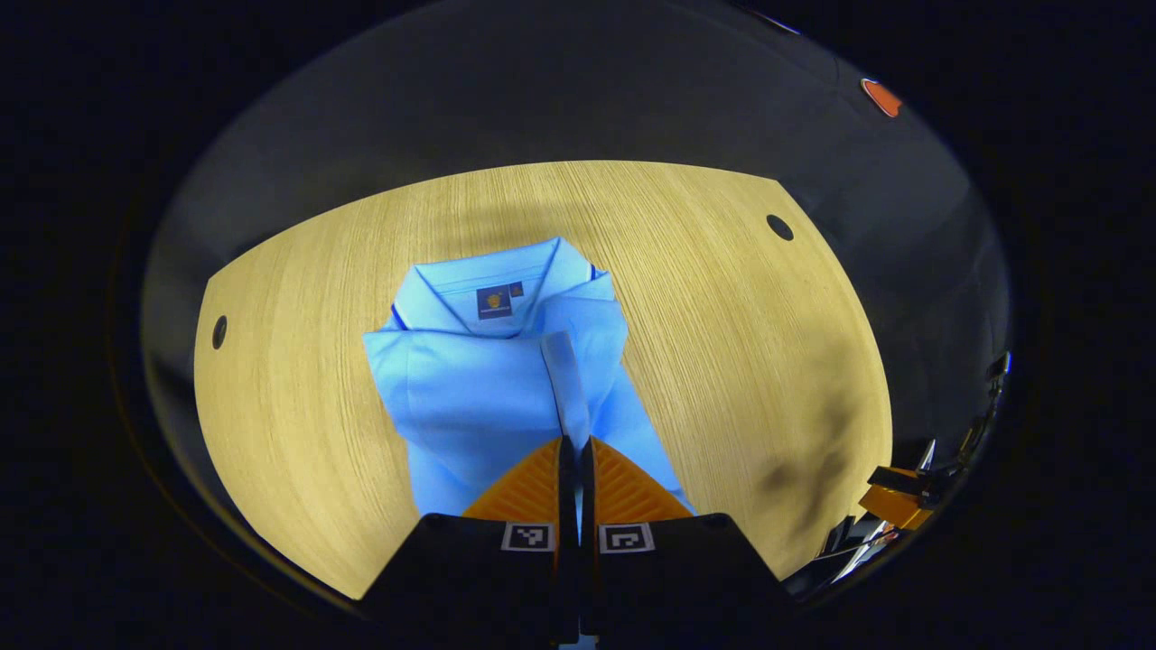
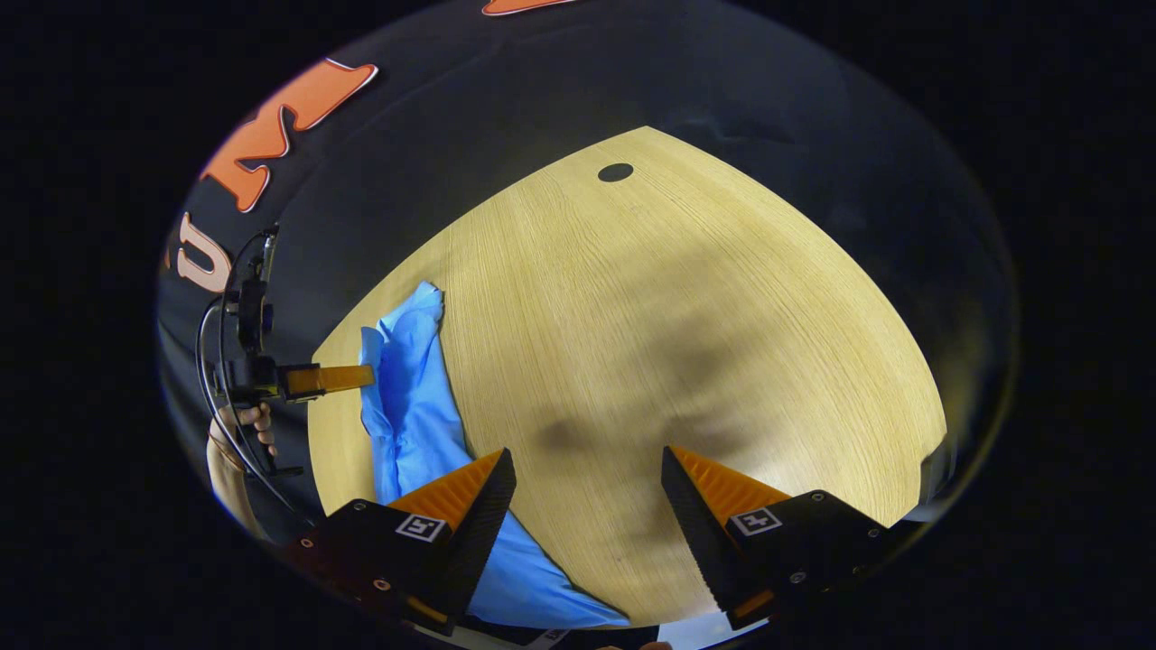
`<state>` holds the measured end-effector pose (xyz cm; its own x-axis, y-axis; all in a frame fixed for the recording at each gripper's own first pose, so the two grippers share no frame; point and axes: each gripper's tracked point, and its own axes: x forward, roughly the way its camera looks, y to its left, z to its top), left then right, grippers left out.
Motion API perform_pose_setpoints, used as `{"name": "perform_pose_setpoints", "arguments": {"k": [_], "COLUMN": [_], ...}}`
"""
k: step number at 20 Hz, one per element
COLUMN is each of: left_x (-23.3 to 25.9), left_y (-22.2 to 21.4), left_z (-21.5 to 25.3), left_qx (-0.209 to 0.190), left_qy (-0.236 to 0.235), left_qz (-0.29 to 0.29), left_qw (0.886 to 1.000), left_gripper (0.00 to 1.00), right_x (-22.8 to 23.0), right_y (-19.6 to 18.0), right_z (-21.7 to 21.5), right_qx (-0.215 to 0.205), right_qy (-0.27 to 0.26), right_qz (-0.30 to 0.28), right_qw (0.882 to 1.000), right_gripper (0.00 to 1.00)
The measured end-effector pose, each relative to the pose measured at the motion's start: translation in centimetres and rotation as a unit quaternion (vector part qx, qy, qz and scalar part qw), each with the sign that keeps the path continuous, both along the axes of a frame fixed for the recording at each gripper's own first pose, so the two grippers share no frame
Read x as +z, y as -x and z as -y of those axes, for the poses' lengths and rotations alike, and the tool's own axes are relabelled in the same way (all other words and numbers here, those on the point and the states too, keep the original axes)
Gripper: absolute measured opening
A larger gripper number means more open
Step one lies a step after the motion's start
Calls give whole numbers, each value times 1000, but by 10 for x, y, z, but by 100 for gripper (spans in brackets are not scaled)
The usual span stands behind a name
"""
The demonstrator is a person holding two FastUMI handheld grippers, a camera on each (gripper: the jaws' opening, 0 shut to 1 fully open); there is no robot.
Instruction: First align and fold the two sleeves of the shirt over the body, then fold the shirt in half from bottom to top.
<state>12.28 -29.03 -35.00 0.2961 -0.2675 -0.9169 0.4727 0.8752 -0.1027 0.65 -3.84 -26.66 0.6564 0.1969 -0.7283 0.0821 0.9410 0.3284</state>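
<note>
At the bottom centre of the left gripper view, the left gripper (image 1: pixel 575 442) was clenched on a narrow sleeve (image 1: pixel 567 384) strip, drawn over the shirt (image 1: pixel 470 397) body at frame centre. In the right gripper view, the right gripper (image 2: pixel 587 487) hung released over bare table (image 2: pixel 722 316), with the shirt at lower left. Judged: sleeve folding was unfinished; the bottom-to-top fold was still to do.

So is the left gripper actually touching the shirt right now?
Touching. In the left gripper view, the left gripper has its fingers closed together on a raised strip of the blue shirt, which runs up from between the tips.
</note>
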Motion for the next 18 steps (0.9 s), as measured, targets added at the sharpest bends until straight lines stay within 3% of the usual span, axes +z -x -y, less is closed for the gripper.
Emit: {"name": "perform_pose_setpoints", "arguments": {"k": [2,3,4,7,18], "left_x": [-1,-1,-2,5,18], "left_y": [0,-2,0,-4,57], "left_z": [6,8,9,-4,-100], "left_qx": [-5,-6,-7,2,63], "left_qy": [5,7,8,-6,4], "left_qz": [7,13,16,39,46], "left_qw": [1000,1000,1000,999,997], "left_gripper": [13,27,33,100,100], "right_x": [-2,-2,-3,-6,-31], "right_y": [0,1,2,4,34], "right_z": [-2,-3,-5,-14,-82], "right_qx": [6,10,15,31,124], "right_qy": [4,7,10,18,88], "right_qz": [-3,-3,-4,-9,-23], "right_qw": [1000,1000,1000,999,988], "right_gripper": [98,98,98,98,98]}}
